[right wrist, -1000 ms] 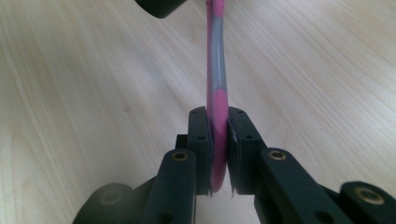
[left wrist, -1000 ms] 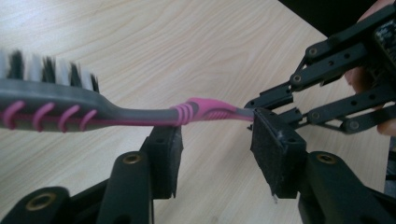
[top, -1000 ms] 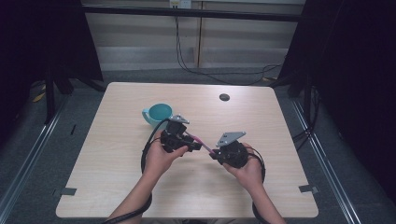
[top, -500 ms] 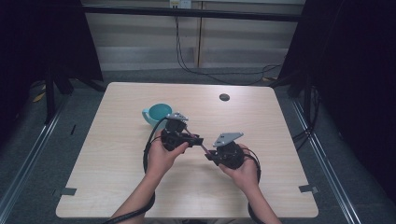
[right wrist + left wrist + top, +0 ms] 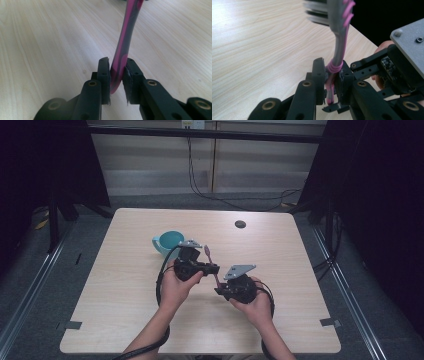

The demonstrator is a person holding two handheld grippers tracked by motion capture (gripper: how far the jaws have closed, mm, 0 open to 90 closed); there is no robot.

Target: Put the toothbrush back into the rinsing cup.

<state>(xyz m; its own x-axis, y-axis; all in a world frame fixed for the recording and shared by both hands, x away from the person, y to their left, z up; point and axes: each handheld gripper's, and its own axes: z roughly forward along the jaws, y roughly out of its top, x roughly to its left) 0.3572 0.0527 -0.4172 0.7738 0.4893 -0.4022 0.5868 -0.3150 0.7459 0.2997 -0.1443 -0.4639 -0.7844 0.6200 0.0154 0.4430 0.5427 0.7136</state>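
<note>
Both hands have drifted nearer the person, each hand-held gripper (image 5: pixel 216 269) (image 5: pixel 218 290) clamped on the toothbrush (image 5: pixel 337 50)

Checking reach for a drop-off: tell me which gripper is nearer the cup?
Left. The left gripper sits just right of the cup; the right gripper is farther toward the person.

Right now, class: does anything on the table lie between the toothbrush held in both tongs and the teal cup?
Nothing visible does. The toothbrush, gripped by the left tongs and the right tongs, has bare table between it and the teal cup.
</note>
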